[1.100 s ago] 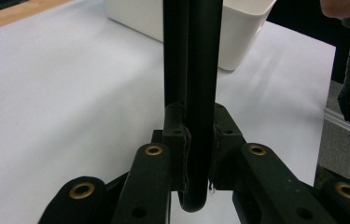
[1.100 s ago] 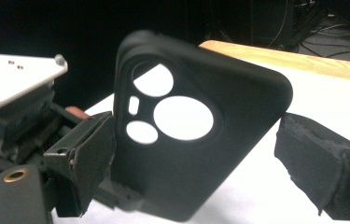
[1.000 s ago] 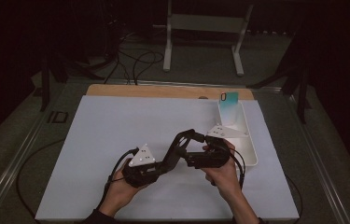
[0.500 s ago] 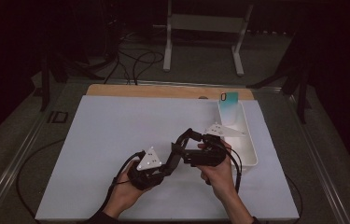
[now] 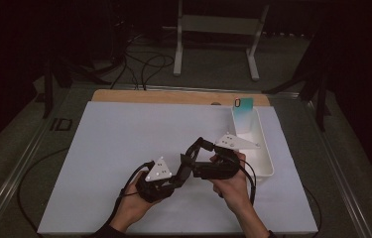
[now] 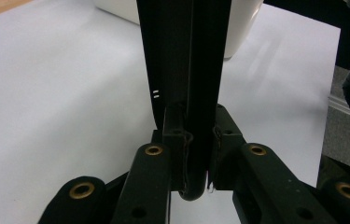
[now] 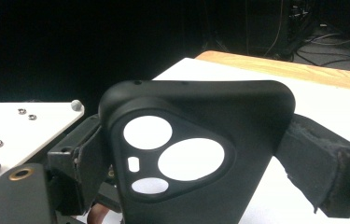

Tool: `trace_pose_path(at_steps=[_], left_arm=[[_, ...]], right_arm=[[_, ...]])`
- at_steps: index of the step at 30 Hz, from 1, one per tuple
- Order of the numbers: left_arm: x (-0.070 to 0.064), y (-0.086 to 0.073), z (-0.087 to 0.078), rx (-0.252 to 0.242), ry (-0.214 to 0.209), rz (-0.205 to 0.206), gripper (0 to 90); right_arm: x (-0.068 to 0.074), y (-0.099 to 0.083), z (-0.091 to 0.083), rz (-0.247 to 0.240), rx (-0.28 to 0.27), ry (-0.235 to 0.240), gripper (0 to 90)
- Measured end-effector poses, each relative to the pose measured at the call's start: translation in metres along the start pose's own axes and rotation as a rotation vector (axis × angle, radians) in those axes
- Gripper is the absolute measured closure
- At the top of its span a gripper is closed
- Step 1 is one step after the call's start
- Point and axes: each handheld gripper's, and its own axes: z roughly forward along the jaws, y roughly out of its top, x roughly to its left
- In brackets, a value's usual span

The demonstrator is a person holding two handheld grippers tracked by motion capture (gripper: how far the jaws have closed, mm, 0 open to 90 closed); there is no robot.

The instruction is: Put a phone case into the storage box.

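Two grippers share one black soft-rubber phone case (image 7: pixel 196 154), held off the white worktop (image 5: pixel 124 148) near its front edge. We clamp its edge in the left gripper (image 6: pixel 189 107), jaws narrowed onto it; the right gripper (image 7: pixel 186 186) pinches it flat across the width, probably to steady it. The right gripper view exposes camera cutouts; the high view adds the white plastic bin (image 5: pixel 263 158) with a teal phone (image 5: pixel 243 111) at the right edge.
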Motion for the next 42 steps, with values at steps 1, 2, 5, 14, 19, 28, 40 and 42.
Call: trace_pose_path(at_steps=[1, 2, 5, 14, 19, 28, 40, 42], left_arm=[[0.0, -0.0002, 0.0002, -0.001, -0.001, -0.002, 79.9], [0.0001, -0.0004, 0.0003, -0.003, -0.001, -0.003, 79.8], [0.001, -0.0011, 0.0007, -0.005, -0.001, -0.008, 78.9], [0.0025, -0.0011, 0.0005, -0.006, -0.005, -0.036, 59.1], [0.0014, -0.0011, 0.0004, -0.002, 0.048, -0.039, 37.1], [0.003, -0.0005, 0.0003, -0.008, 0.084, -0.066, 15.2], [0.0076, -0.0045, -0.0076, -0.028, 0.126, -0.089, 1.9], [0.0081, -0.0056, -0.0093, -0.035, 0.133, -0.089, 1.2]], right_arm=[[0.0001, -0.0001, -0.0001, -0.001, 0.002, -0.001, 14.3], [0.0004, -0.0002, -0.0001, 0.001, 0.002, -0.002, 14.3], [0.0004, -0.0009, 0.0002, -0.003, 0.001, -0.003, 14.3], [0.0024, -0.0026, 0.0024, -0.005, 0.002, 0.008, 14.4], [0.0027, -0.0025, 0.0021, -0.007, 0.0, 0.009, 14.4], [0.002, -0.003, 0.0014, -0.007, -0.003, 0.007, 14.4], [0.0013, -0.0032, 0.0009, -0.004, -0.006, 0.006, 14.4], [0.0015, -0.0033, 0.0011, -0.005, -0.005, 0.007, 14.4]])
